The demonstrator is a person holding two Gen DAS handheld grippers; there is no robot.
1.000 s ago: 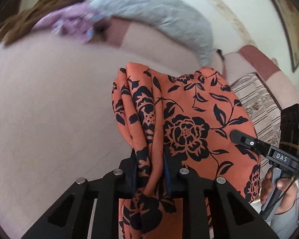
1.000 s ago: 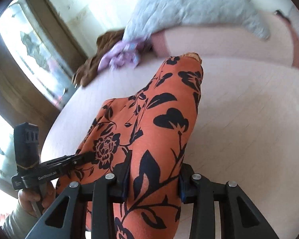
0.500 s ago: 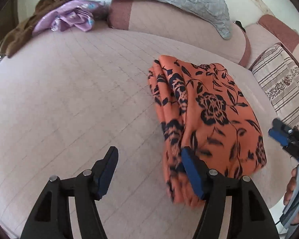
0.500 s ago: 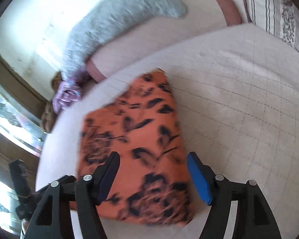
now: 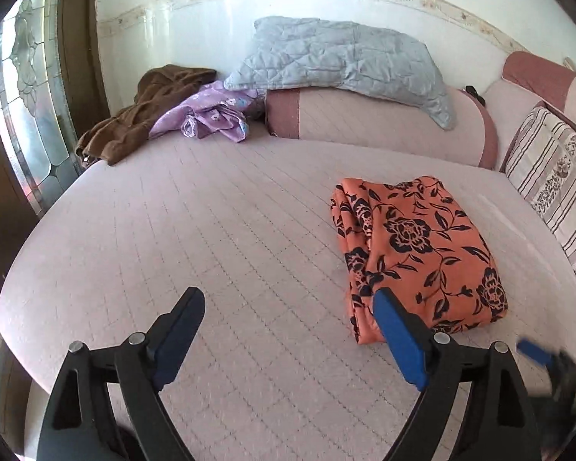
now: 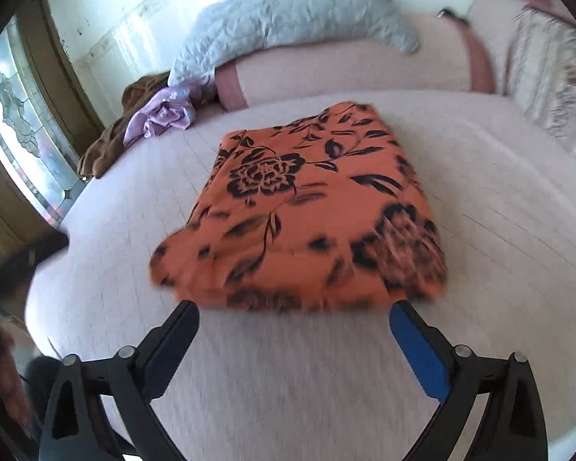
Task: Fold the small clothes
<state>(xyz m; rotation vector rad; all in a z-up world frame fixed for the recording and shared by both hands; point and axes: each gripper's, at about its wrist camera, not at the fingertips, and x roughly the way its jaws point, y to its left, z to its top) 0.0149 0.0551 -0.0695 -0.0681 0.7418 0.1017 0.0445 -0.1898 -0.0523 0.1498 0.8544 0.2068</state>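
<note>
The orange cloth with black flowers (image 5: 414, 246) lies folded flat on the pale pink bed (image 5: 211, 230), free of both grippers. My left gripper (image 5: 290, 303) hangs to the cloth's left over bare bed, jaws still opening wide, nothing between them; its right finger (image 5: 399, 334) overlaps the cloth's near corner in the picture. In the right wrist view the folded cloth (image 6: 307, 215) lies just beyond my right gripper (image 6: 293, 315), whose jaws are opening to full width with only bed between them.
A purple garment (image 5: 211, 117) and a brown one (image 5: 142, 115) lie crumpled at the bed's far left corner. A grey quilted blanket (image 5: 338, 57) rests on a pink bolster (image 5: 384, 123). A striped cushion (image 5: 556, 184) stands at the right. A glazed door (image 5: 27, 107) is left.
Both grippers were shut on the hanging orange cloth; they opened and let it drop folded onto the bed, then drew back, the left one shifting to the cloth's left.
</note>
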